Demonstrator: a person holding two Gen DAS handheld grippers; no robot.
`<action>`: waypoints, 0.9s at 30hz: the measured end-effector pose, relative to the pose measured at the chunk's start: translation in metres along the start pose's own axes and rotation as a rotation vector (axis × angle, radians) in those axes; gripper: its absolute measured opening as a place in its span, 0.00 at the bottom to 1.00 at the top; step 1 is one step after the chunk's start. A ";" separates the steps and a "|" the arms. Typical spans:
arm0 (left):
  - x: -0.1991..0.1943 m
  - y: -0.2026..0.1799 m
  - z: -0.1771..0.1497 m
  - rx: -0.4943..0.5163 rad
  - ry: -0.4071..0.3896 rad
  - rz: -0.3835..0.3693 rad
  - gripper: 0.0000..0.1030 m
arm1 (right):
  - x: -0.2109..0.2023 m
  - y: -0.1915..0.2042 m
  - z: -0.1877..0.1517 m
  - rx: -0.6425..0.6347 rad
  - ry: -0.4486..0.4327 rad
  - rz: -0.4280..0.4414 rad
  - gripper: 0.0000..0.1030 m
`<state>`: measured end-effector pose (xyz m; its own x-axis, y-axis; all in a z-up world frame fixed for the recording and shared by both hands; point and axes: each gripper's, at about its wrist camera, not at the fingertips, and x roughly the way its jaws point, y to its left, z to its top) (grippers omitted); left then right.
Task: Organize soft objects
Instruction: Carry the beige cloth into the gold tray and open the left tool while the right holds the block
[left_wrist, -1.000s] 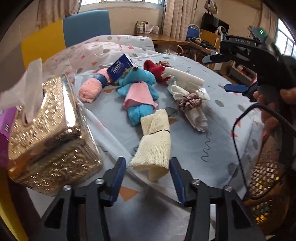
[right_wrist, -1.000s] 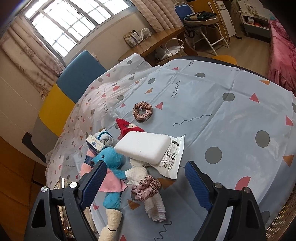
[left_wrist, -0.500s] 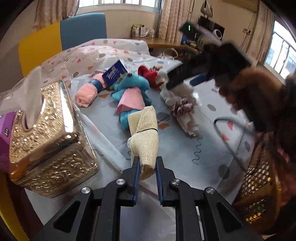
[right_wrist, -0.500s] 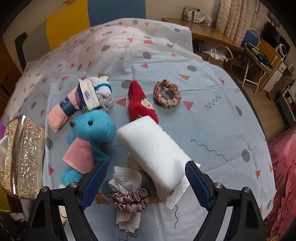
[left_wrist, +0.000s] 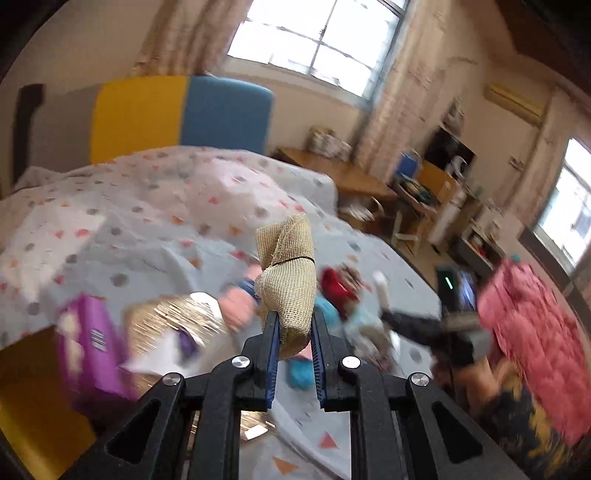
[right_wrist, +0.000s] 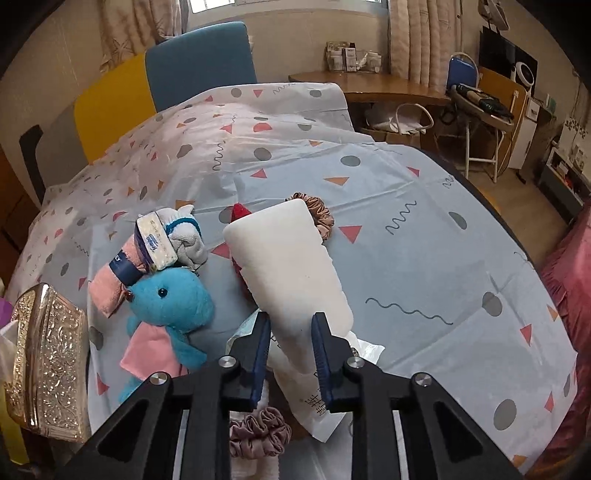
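- Landmark: gold tissue box (right_wrist: 44, 362), at the left edge of the counter (right_wrist: 424, 258) under a patterned cloth; every place below is given from it.
- Left gripper (left_wrist: 293, 343): fingers clamped on the beige mesh cloth roll (left_wrist: 290, 280). A second ago the roll lay on the cloth just right of the box with the fingers apart on either side; now it is raised off the counter, above and right of the box. This view is smeared by motion, so what lies under it is only roughly legible.
- Blue plush toy (right_wrist: 170, 299): lying just right of the box, untouched; a pink towel roll (right_wrist: 110, 284) and a tissue packet (right_wrist: 153, 242) rest at its head.
- White foam block (right_wrist: 288, 266): further right of the box, past the plush. Right gripper (right_wrist: 290, 339): fingers, wide apart a second ago, are closing on the block's near end and already pinch it.
- Mauve scrunchie (right_wrist: 258, 432): right of the box, below the right gripper, not handled.
- Brown scrunchie (right_wrist: 321, 214): far right of the box, behind the block.
- Reading: two soft items appear secured at once; both seem ready to be carried to wherever they get sorted.
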<state>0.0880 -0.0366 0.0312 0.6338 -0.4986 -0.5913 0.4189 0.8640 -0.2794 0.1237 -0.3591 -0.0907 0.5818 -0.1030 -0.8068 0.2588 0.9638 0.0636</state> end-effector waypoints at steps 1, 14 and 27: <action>-0.010 0.014 0.007 -0.029 -0.033 0.029 0.16 | 0.000 0.001 0.000 -0.008 -0.008 -0.004 0.19; -0.076 0.223 -0.072 -0.393 -0.027 0.441 0.16 | -0.005 0.012 0.001 -0.066 -0.048 0.003 0.18; -0.064 0.231 -0.123 -0.455 0.024 0.491 0.66 | -0.014 0.012 0.005 -0.030 -0.080 0.092 0.17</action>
<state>0.0639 0.2032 -0.0884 0.6639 -0.0432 -0.7466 -0.2335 0.9364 -0.2618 0.1223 -0.3476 -0.0760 0.6623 -0.0319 -0.7486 0.1790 0.9769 0.1168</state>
